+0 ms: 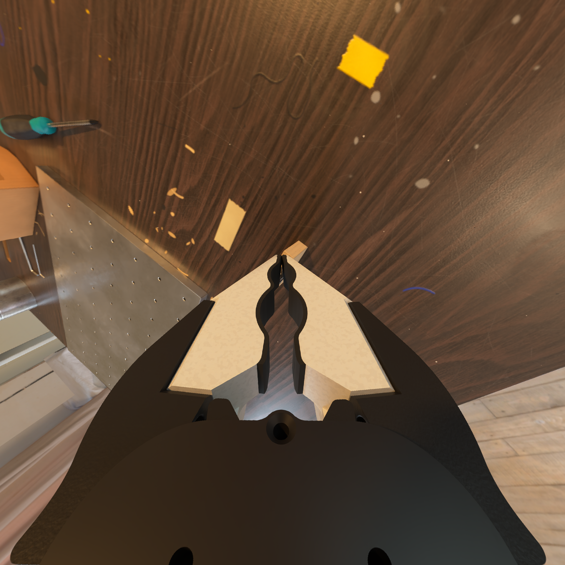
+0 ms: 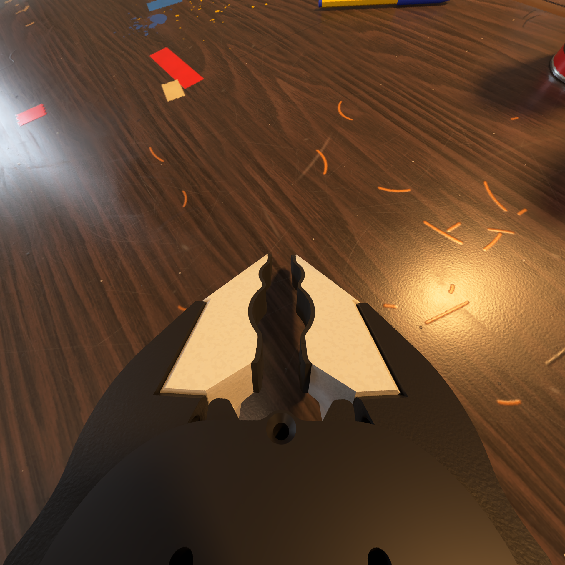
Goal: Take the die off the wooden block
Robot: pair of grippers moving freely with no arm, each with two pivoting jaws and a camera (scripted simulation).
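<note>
In the left wrist view my left gripper point(image 1: 280, 258) is shut, its fingertips touching with nothing visible between them. A small light wooden block point(image 1: 296, 248) peeks out just beyond the tips on the dark wooden table point(image 1: 397, 214); most of it is hidden behind the fingers. No die shows in either view. In the right wrist view my right gripper point(image 2: 281, 260) hovers low over the bare tabletop point(image 2: 275, 183), its jaws a narrow gap apart and empty.
A perforated metal plate point(image 1: 107, 275), a teal-handled screwdriver point(image 1: 30, 127) and a tan box point(image 1: 15, 198) lie at the left. The table edge and floor point(image 1: 519, 443) are at the lower right. A red can point(image 2: 559, 65) and a yellow-blue object point(image 2: 379, 2) sit far off.
</note>
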